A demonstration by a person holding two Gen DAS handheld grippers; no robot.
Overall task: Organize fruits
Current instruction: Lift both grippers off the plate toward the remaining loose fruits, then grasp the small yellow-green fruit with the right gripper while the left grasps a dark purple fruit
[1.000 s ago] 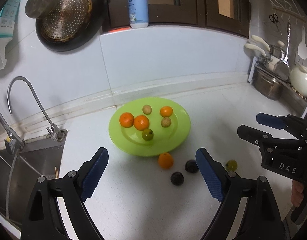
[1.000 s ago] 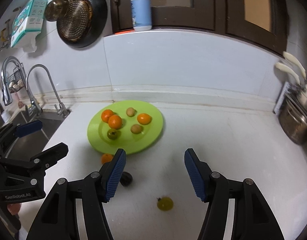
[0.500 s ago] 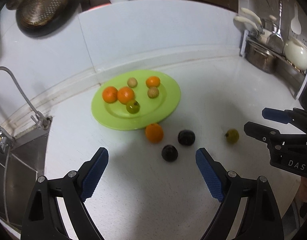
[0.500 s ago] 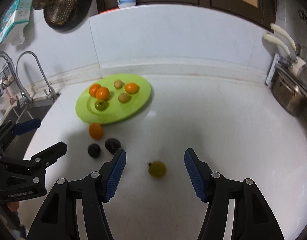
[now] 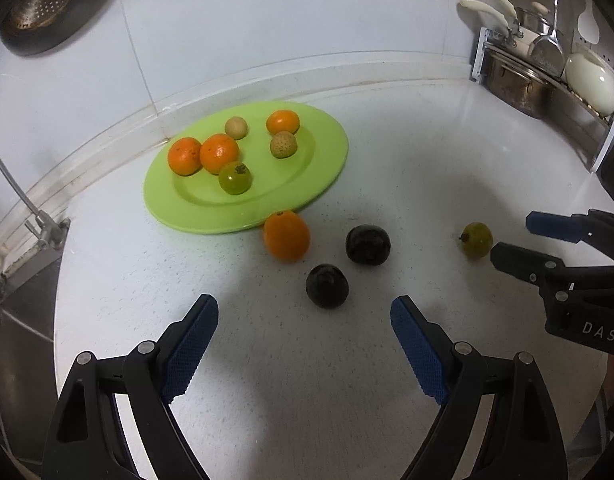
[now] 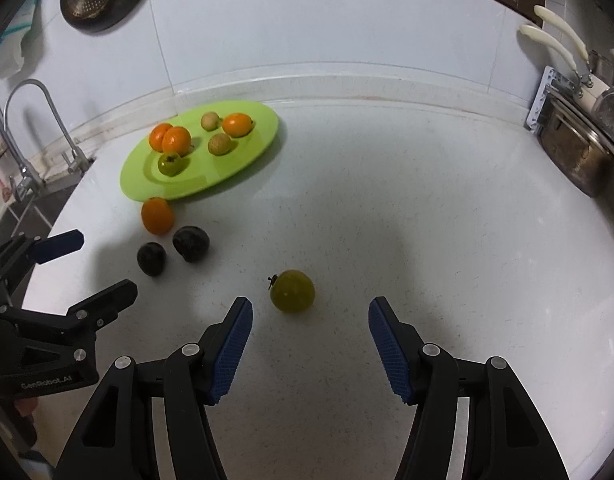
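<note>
Closest in, the right gripper [image 6: 310, 334] hangs over the white counter [image 6: 427, 240] with its blue-padded fingers spread wide and nothing between them. A yellow-green fruit [image 6: 292, 291] lies on the counter just ahead of the fingertips, nearer the left finger than the right and touching neither.

The left gripper [image 5: 304, 326] is likewise spread wide and empty. A dark round fruit [image 5: 327, 285] sits just beyond its tips, roughly on the midline between the fingers. A second dark fruit [image 5: 367, 245] lies a little farther back and to the right, close to the first; whether the two touch is hard to judge from either view. Left of that one, an orange [image 5: 287, 235] rests on the counter right at the near edge of the green plate [image 5: 327, 168], perhaps touching its rim.

The plate holds six fruits: two oranges pressed together at the left, a green fruit with a stem [image 5: 235, 178] just in front of them, a pale bumpy fruit [image 5: 283, 145], a third orange [image 5: 282, 122] behind it, and a small tan fruit [image 5: 236, 127] toward the back.

Farther off, a metal pot [image 6: 575, 160] stands at the right end of the counter, and a faucet [image 6: 47, 120] rises at the left.
</note>
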